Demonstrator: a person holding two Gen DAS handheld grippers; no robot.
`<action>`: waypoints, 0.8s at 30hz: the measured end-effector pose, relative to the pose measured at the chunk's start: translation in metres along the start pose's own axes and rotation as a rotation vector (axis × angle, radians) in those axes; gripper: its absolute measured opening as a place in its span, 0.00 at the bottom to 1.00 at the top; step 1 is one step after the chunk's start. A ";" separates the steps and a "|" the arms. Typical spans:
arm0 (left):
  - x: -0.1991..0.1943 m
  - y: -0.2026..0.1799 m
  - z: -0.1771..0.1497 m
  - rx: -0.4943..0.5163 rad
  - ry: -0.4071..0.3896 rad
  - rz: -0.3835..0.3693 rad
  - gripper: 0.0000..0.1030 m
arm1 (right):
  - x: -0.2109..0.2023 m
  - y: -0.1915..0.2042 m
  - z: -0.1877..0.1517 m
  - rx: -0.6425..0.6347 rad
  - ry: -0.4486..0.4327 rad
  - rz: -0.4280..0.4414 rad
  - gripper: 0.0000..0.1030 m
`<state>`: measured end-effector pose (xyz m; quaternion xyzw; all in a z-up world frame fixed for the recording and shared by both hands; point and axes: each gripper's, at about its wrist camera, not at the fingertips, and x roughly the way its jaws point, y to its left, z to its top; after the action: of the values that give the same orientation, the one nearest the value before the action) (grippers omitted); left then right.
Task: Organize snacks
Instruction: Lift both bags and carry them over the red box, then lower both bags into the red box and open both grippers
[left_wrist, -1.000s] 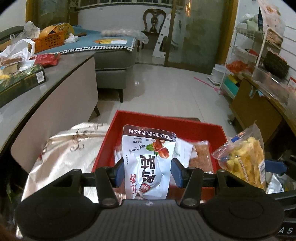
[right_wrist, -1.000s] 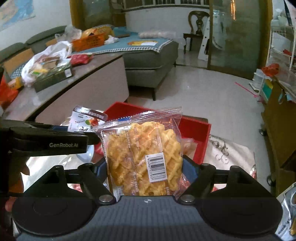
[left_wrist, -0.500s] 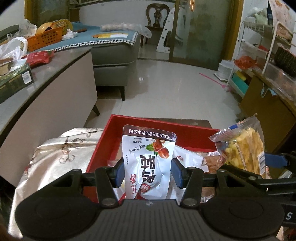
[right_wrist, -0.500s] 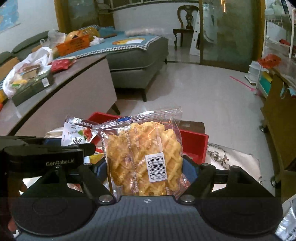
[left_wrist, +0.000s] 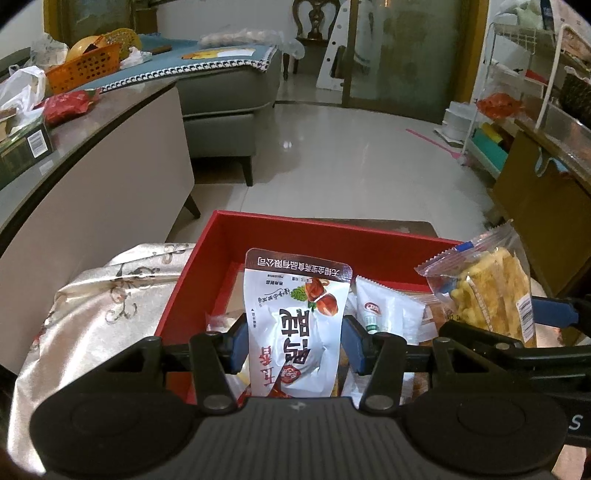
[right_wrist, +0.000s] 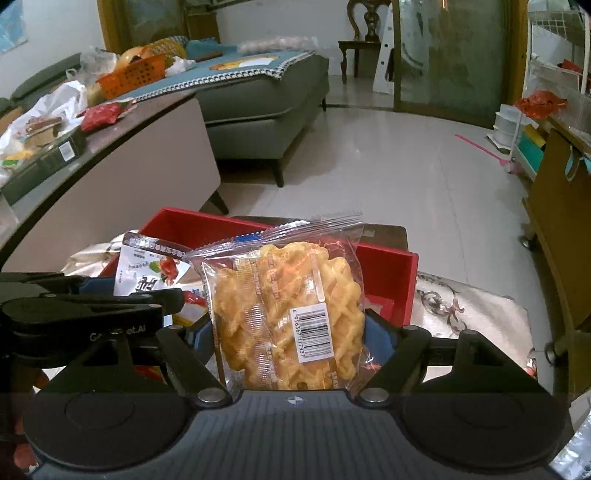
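red box (left_wrist: 207, 258) below; my left gripper (left_wrist: 293, 341) pinches white pouch (left_wrist: 295, 325), right gripper (right_wrist: 290, 343) pinches waffle bag (right_wrist: 284, 317).

My left gripper (left_wrist: 293, 338): black linkage arms, blue finger pads (left_wrist: 236, 341), silver pivot screws. Right gripper (right_wrist: 290, 338) looks identical to me; ribbed grey housing behind both.

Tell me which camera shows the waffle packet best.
The right wrist view: the waffle packet faces the lens, held in the right gripper, barcode visible. The left wrist view catches it only obliquely at the right edge.
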<state>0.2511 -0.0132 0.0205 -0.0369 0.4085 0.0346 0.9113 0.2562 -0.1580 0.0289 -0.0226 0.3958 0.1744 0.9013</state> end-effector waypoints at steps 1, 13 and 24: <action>0.001 0.000 0.000 0.000 0.002 0.003 0.43 | 0.001 0.000 0.001 0.000 0.001 0.000 0.81; 0.013 -0.004 -0.003 0.012 0.019 0.019 0.44 | 0.013 -0.003 -0.002 0.010 0.020 -0.003 0.81; 0.022 -0.008 -0.006 0.042 0.045 0.047 0.50 | 0.024 -0.007 -0.006 0.013 0.055 -0.009 0.82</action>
<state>0.2619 -0.0210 0.0002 -0.0091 0.4303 0.0465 0.9015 0.2692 -0.1584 0.0074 -0.0231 0.4214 0.1669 0.8911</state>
